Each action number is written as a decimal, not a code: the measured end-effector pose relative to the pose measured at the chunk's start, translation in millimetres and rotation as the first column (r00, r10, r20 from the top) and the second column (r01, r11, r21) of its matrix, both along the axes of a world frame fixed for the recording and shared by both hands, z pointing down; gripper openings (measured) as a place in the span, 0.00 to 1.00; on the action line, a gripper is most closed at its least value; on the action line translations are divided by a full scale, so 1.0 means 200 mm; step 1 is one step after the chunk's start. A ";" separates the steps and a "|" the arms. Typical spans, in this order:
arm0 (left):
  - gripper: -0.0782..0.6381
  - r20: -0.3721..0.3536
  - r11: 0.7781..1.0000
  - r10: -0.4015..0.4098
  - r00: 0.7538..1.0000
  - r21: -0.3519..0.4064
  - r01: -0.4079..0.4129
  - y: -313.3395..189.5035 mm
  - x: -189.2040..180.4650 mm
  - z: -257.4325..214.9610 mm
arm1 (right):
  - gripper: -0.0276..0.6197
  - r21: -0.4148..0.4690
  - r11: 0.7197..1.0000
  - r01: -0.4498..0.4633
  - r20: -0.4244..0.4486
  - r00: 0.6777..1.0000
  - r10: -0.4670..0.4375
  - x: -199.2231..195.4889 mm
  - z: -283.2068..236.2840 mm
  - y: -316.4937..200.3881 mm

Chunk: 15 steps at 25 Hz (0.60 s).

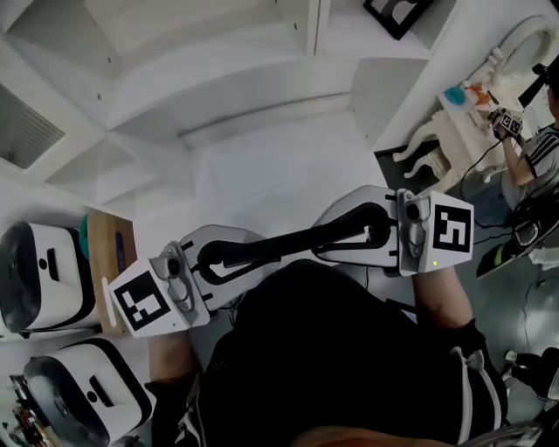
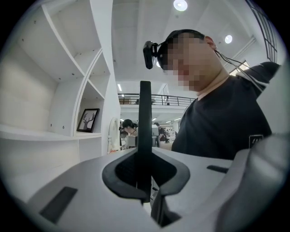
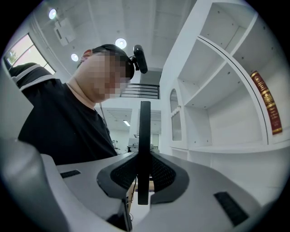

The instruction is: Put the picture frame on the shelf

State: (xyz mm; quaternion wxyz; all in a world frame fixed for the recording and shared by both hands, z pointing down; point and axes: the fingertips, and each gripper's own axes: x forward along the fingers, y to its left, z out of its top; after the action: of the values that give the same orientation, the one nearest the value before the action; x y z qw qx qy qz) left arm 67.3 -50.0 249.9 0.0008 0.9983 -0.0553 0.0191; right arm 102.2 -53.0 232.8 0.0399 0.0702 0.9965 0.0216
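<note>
Head view | left fingers [image 1: 229, 236] clamped on picture frame [image 1: 288, 244] | right fingers [image 1: 358, 202] clamped on its other end

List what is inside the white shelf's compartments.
A framed deer picture stands in one compartment of the shelf; a red book stands in another. Others in view look bare. The picture frame, edge-on, hides a narrow strip.

Round white ceiling lamps [image 2: 180, 5] glare overhead in both gripper views, whose fisheye edges bend and fall to black corners. The head view is dimmer, greyish; soft shadows fill the white wooden shelf [image 1: 262, 87].
</note>
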 end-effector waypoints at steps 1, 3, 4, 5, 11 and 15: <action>0.15 0.001 1.000 -0.007 1.000 -0.003 0.007 -0.01 -0.01 0.01 | 0.17 -0.008 1.000 -0.011 -0.007 1.000 0.011 0.00 0.01 0.00; 0.17 -0.017 0.999 -0.026 1.000 -0.020 0.025 -0.05 -0.02 0.03 | 0.17 -0.038 0.999 -0.033 -0.015 0.999 0.032 0.00 0.02 -0.03; 0.18 -0.030 0.999 -0.040 0.999 -0.030 0.039 -0.07 -0.03 0.03 | 0.17 -0.058 0.997 -0.043 -0.012 0.999 0.042 0.01 0.03 -0.04; 0.21 -0.039 0.998 -0.057 0.998 -0.038 0.056 -0.09 -0.04 0.03 | 0.17 -0.078 0.996 -0.053 -0.004 0.999 0.052 0.01 0.03 -0.06; 0.26 -0.018 0.988 -0.152 0.988 -0.043 0.151 -0.16 -0.18 0.08 | 0.17 -0.137 0.979 -0.149 0.035 0.987 0.156 0.02 0.03 -0.14; 0.25 -0.008 0.972 -0.223 0.975 -0.076 0.222 -0.23 -0.31 0.13 | 0.17 -0.150 0.955 -0.256 0.006 0.966 0.260 -0.03 0.06 -0.24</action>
State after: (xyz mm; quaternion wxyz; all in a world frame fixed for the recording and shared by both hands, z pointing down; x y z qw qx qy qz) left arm 4.8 -96.0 276.3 0.0405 0.9852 -0.1661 0.0126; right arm 96.5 -100.5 244.4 0.0546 -0.0638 0.9954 -0.0467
